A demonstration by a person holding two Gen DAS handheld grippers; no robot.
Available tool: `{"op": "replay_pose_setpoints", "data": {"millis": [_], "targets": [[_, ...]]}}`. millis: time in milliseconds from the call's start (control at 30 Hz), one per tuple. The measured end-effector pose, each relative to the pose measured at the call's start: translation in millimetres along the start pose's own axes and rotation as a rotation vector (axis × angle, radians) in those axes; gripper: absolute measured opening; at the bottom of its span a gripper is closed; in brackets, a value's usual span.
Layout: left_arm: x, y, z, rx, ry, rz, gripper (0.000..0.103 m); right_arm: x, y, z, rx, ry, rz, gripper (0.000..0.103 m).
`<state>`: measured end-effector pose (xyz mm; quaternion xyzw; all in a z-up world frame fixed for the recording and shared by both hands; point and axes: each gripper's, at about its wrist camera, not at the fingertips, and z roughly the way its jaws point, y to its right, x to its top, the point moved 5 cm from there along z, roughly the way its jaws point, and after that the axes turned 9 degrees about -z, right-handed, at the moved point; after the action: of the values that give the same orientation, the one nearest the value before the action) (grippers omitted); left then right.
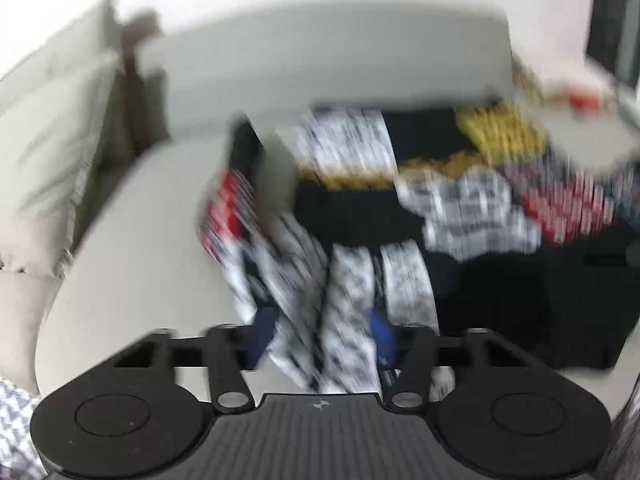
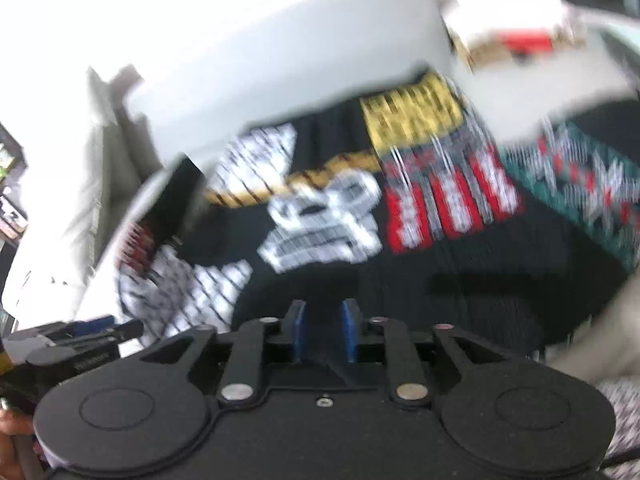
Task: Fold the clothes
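A black garment (image 1: 360,220) with white, yellow and red printed patches lies spread on a pale sofa seat (image 1: 152,216); both views are blurred by motion. My left gripper (image 1: 320,336) holds a bunched white-and-black patterned part of the garment between its blue pads (image 1: 382,336). In the right wrist view the same garment (image 2: 328,216) fills the middle. My right gripper (image 2: 323,332) sits over its black near part, blue pads (image 2: 298,332) a small gap apart; whether cloth is pinched between them is unclear. The left gripper shows at the left edge (image 2: 80,340).
A pale backrest cushion (image 1: 320,56) runs behind the garment, with another sofa cushion (image 1: 52,120) at left. Red and yellow items (image 2: 520,44) lie at the far right. A grey-and-white patterned cloth (image 1: 16,420) is at the lower left edge.
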<state>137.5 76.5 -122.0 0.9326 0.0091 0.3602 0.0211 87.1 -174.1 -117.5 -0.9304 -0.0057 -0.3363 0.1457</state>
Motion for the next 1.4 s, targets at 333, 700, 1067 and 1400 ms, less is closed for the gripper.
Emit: {"op": "replay_pose_setpoints", "data": {"millis": [333,700,1067,1400], "targets": [[96,-64,107,0.141,-0.133,-0.042,0.068,41,-32,-5,0.015,0.067,0.007,0.051],[104,-88,176,0.224,-0.234,-0.014,0.012,44,-31,-6,-0.035,0.068,0.020,0.054],[-13,-246,96,0.188,-0.176,-0.631,0.037,43,-53,2,0.051,0.052,0.003,0.058],[-8,-293,60,0.165,-0.051,-0.780,0.063,52,-64,-10,0.057,0.110,-0.001,0.062]]}}
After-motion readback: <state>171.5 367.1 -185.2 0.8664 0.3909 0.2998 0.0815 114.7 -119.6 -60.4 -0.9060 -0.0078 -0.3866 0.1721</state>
